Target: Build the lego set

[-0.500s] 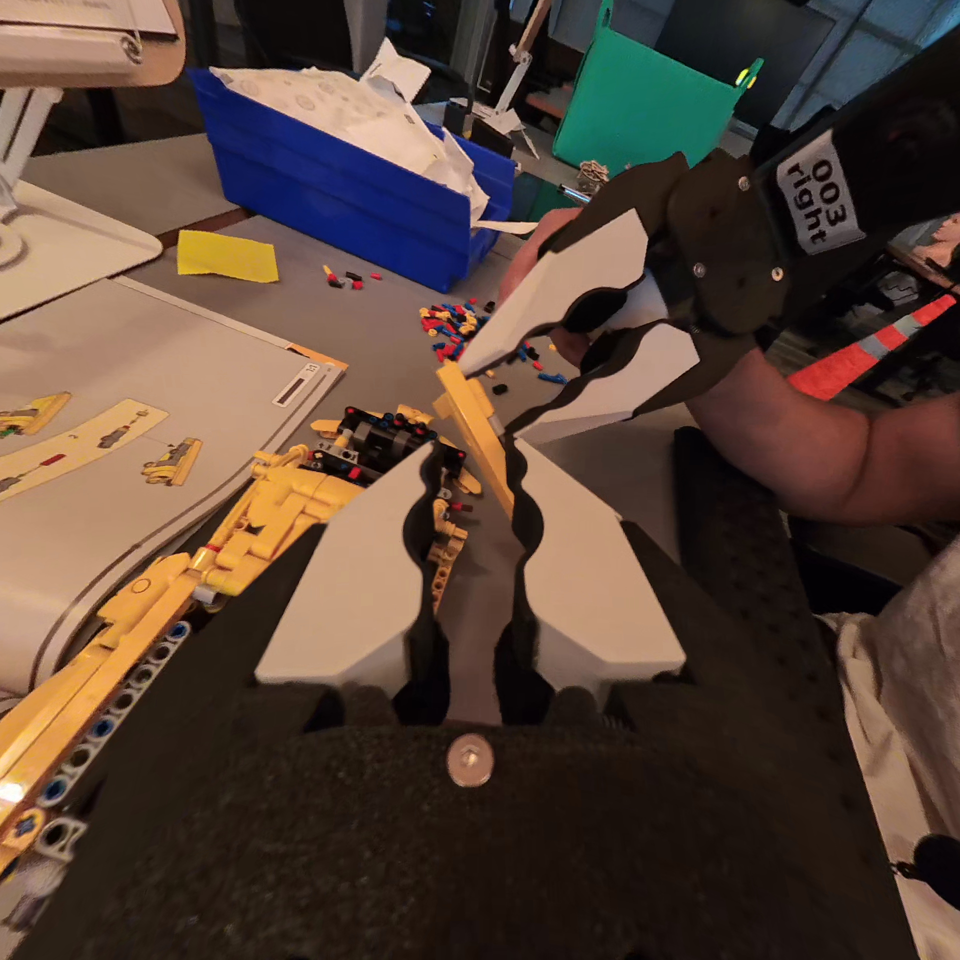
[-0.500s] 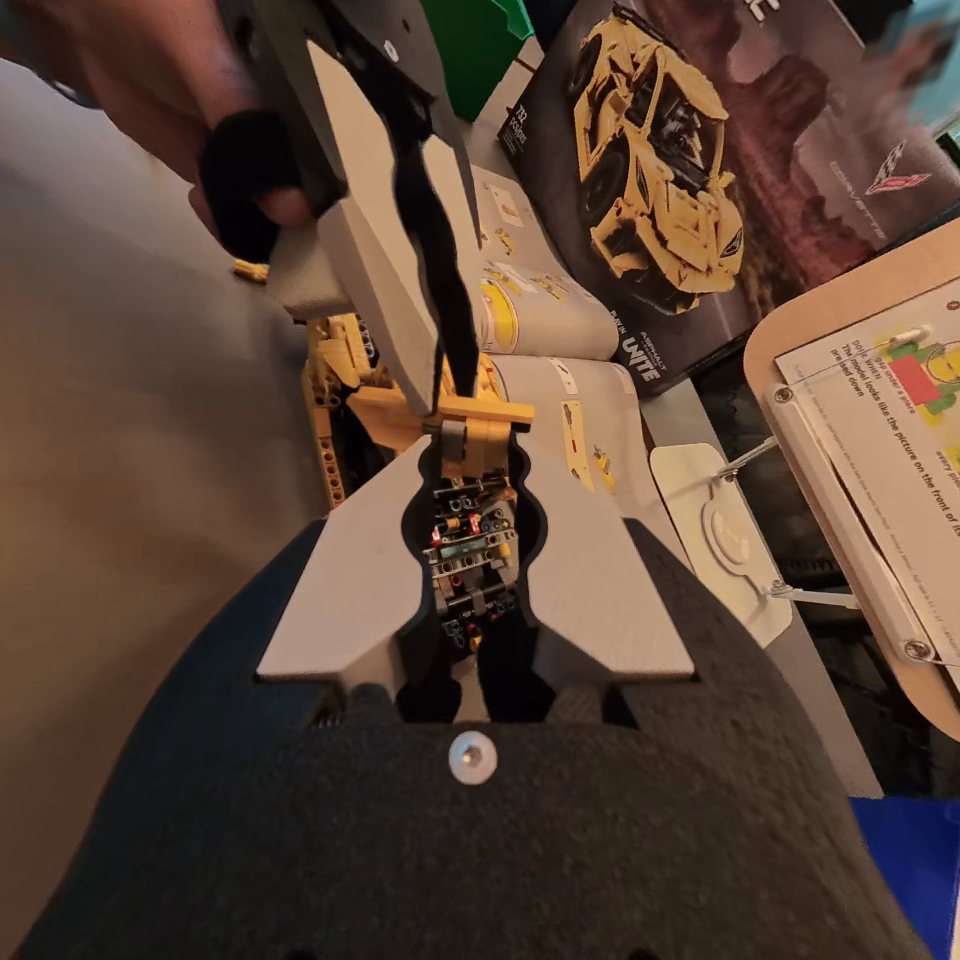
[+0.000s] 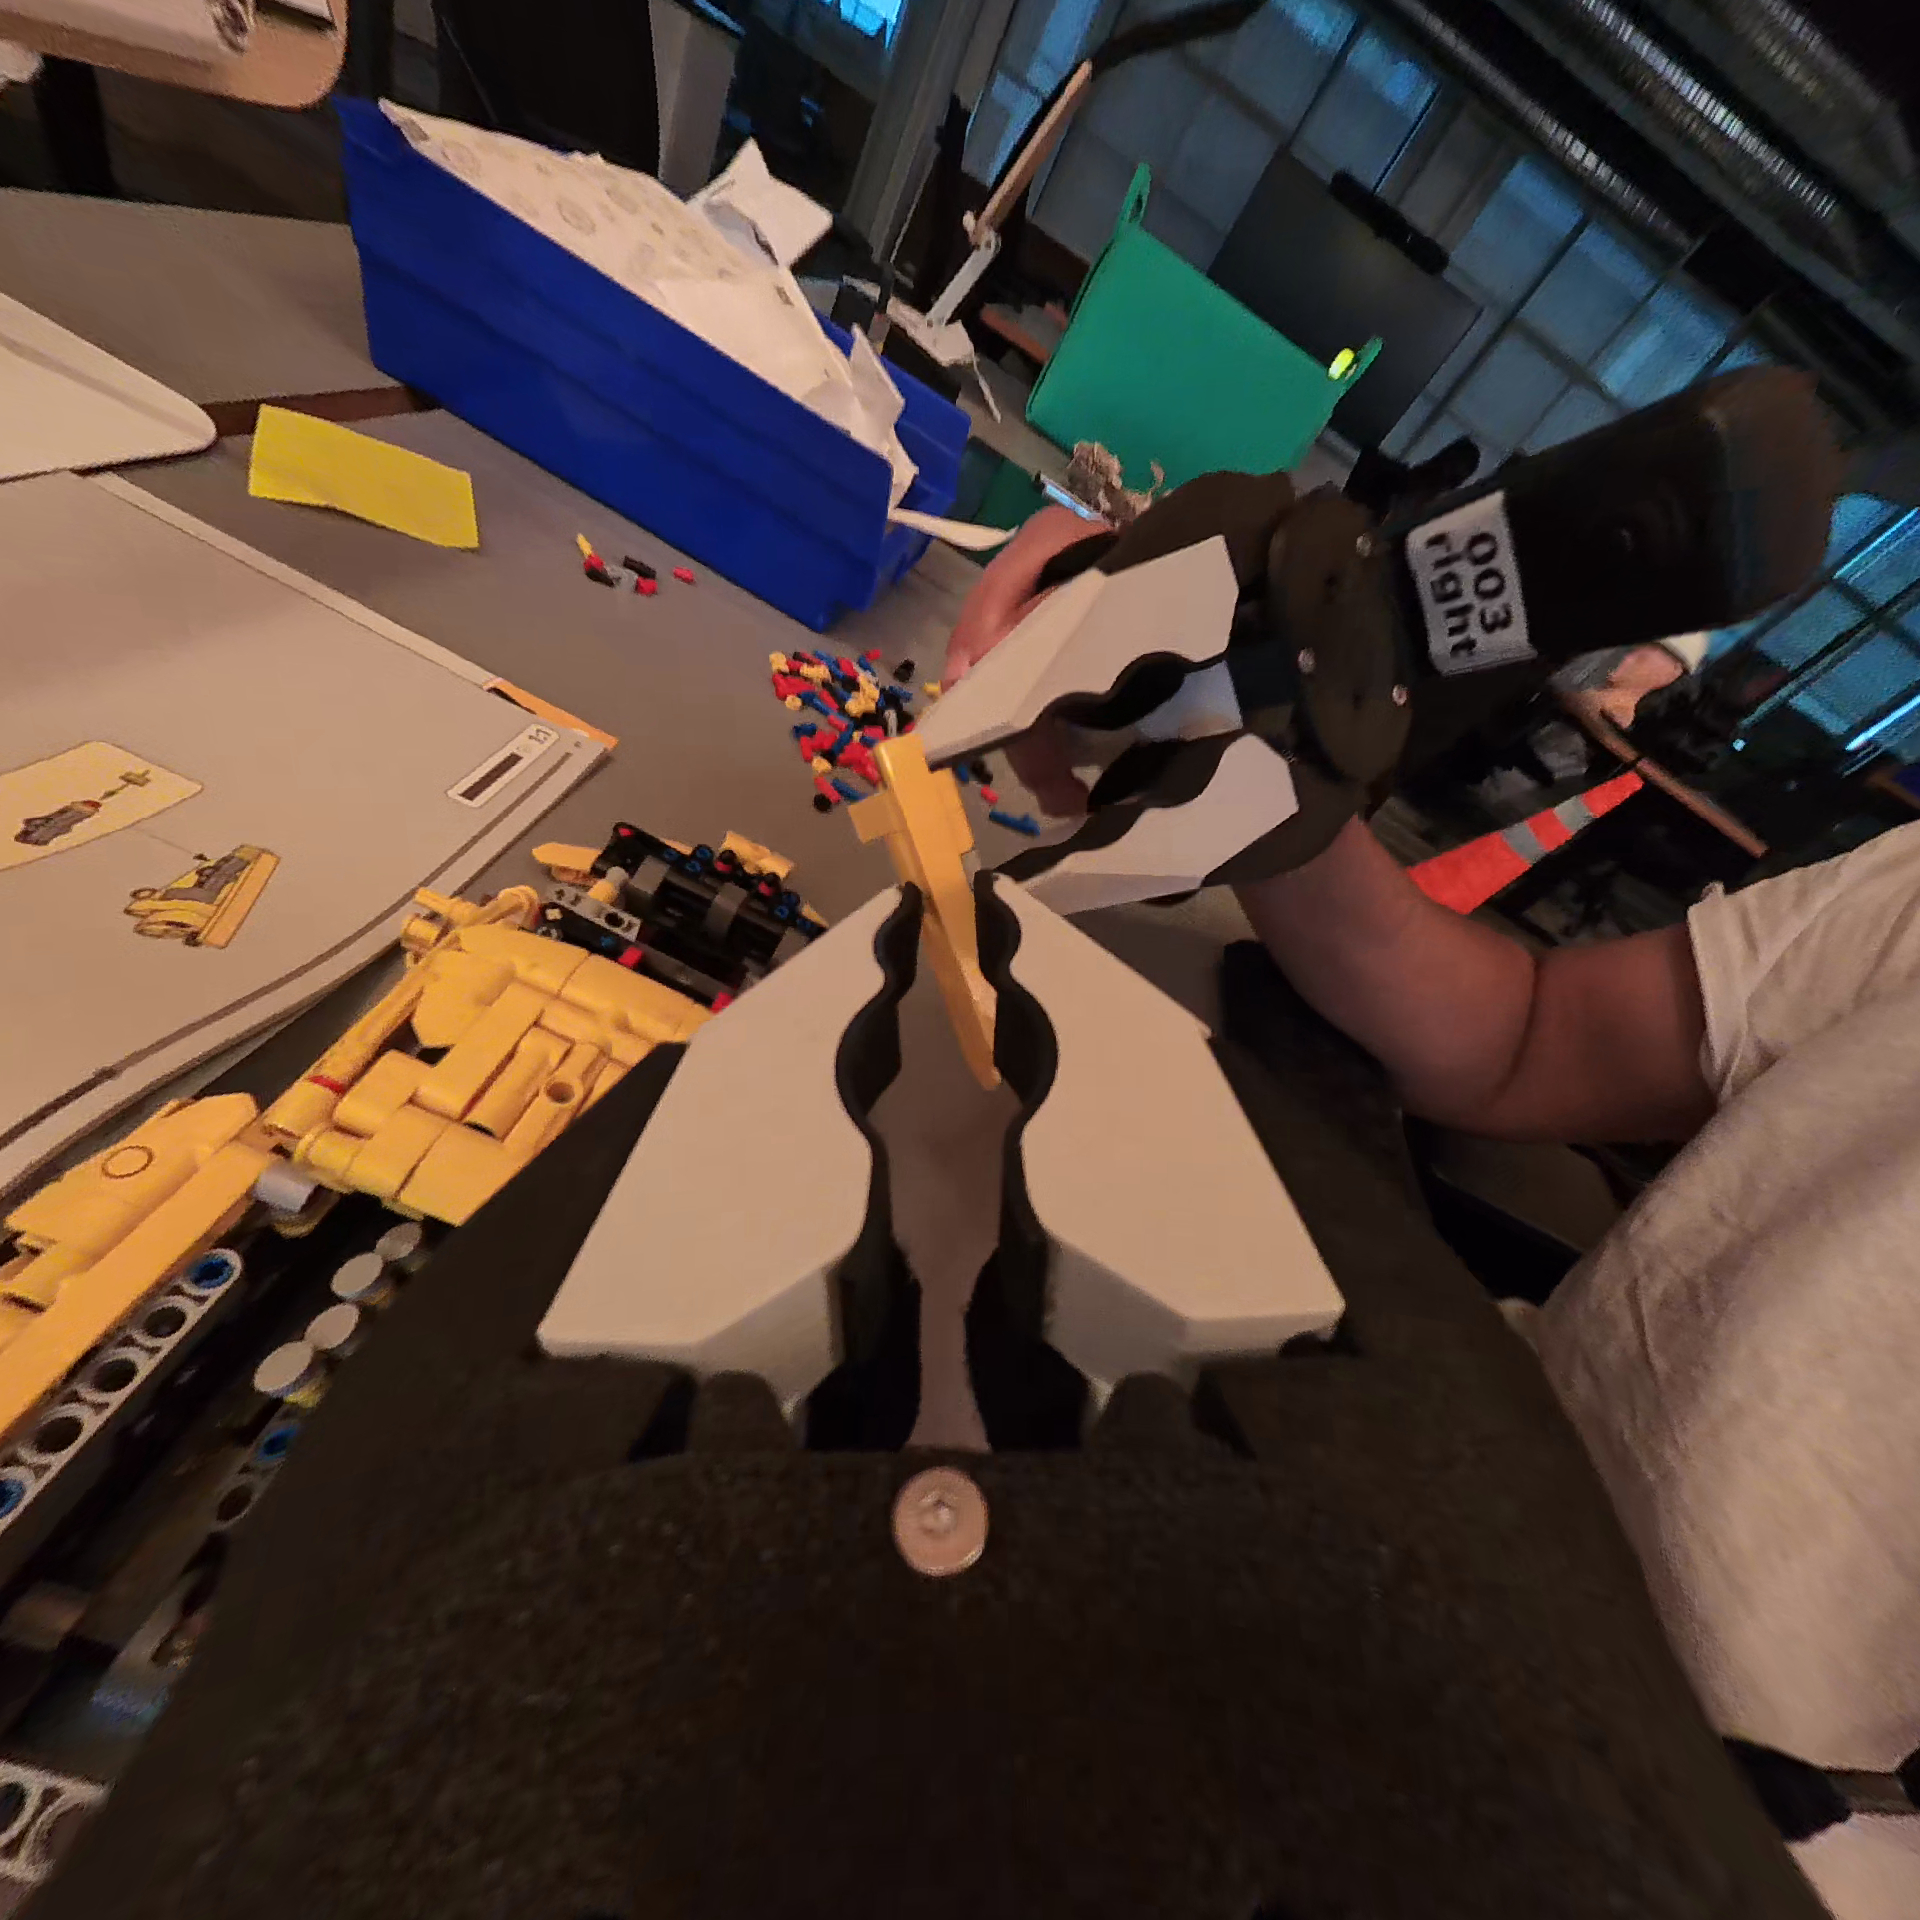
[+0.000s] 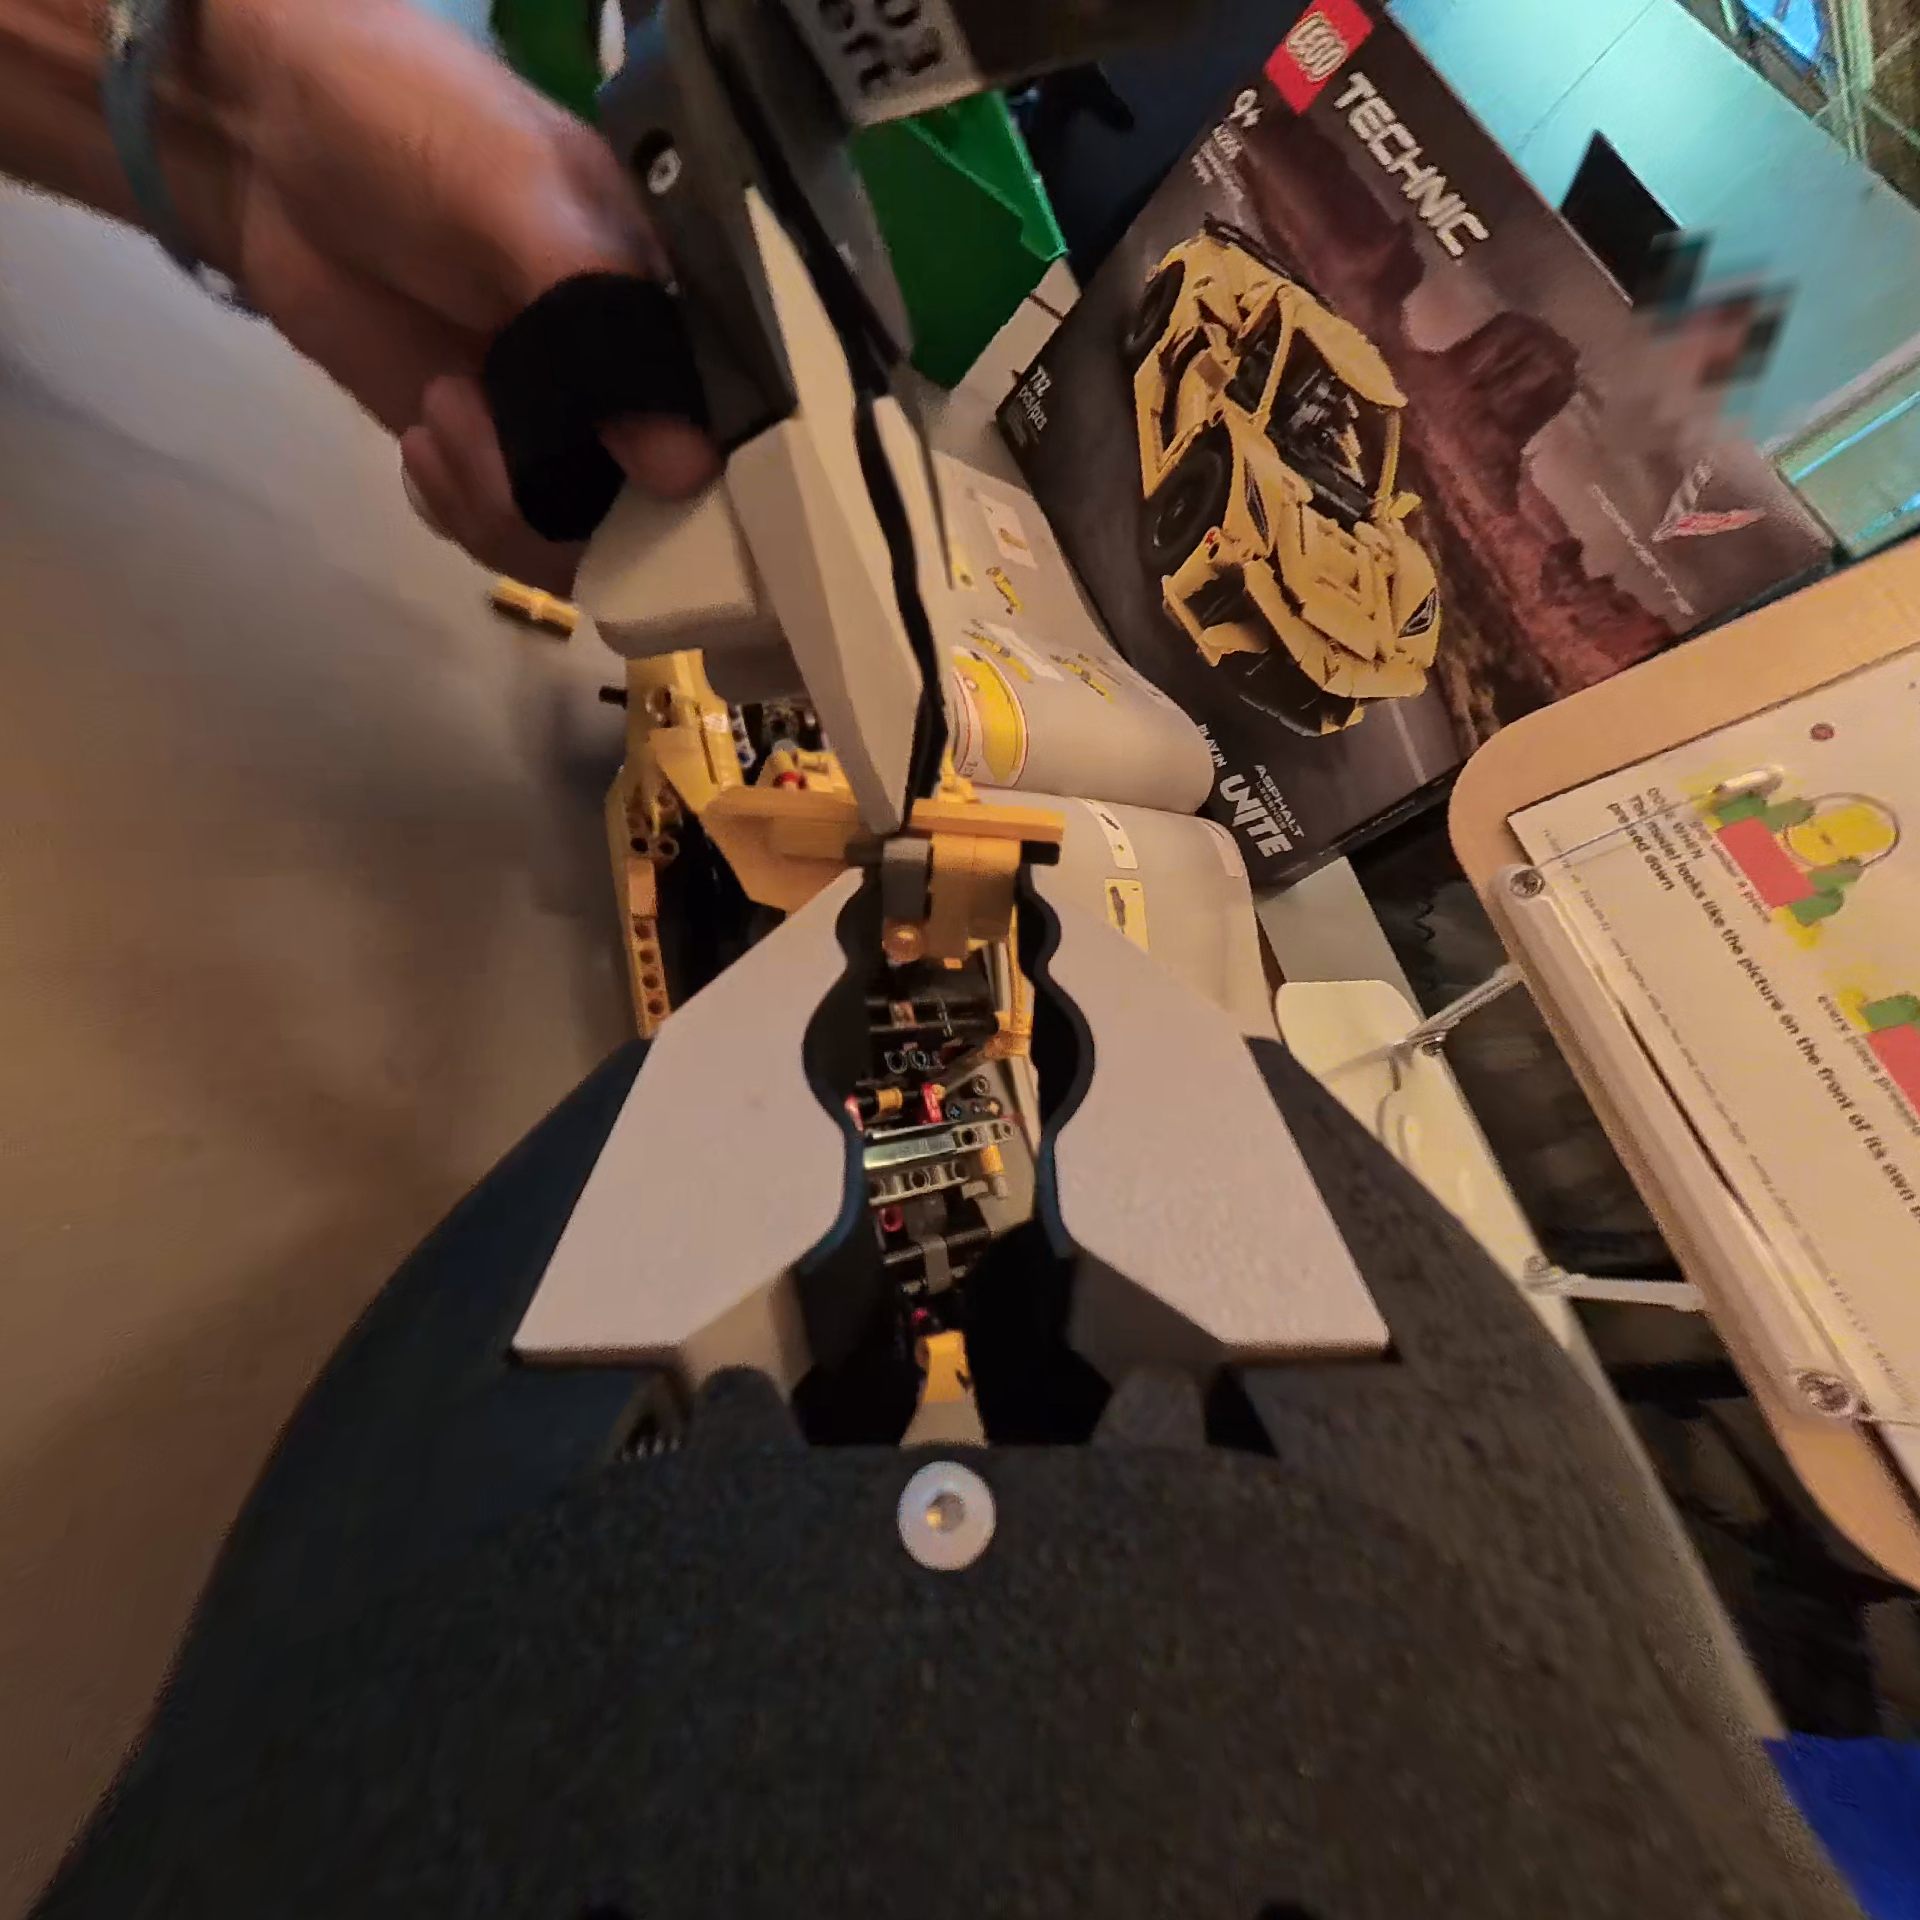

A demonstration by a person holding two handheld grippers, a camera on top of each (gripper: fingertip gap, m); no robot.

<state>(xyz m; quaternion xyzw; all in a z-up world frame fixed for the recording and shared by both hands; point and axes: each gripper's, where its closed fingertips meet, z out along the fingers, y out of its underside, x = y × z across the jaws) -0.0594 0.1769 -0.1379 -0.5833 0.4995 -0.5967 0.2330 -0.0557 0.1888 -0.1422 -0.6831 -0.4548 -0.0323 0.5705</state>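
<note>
A: Left wrist view, item one?
B: Left gripper (image 3: 943, 914), fingertips pinched together on a yellow flat piece (image 3: 935, 894) that stood tilted above the grey table (image 3: 665, 665).

A: Other tool?
B: Right gripper (image 3: 961, 810), far right, fingers spread, upper tip touching the same piece.

A: The rest?
B: Part-built yellow car model (image 3: 457, 1049) near left, lying on the table beside an open instruction booklet (image 3: 291, 748). Loose small bricks (image 3: 842, 717) scattered farther off; blue bin (image 3: 623, 384) with crumpled paper at the far side.

A: Right wrist view?
B: Right gripper (image 4: 940, 883), fingers apart either side of the piece's grey-and-yellow connector (image 4: 935, 894); contact could not be told. Left gripper (image 4: 904, 821) came down from above, closed on the yellow flat piece (image 4: 810, 826). Car model (image 4: 665, 821) below; set box (image 4: 1351, 436) far right.
</note>
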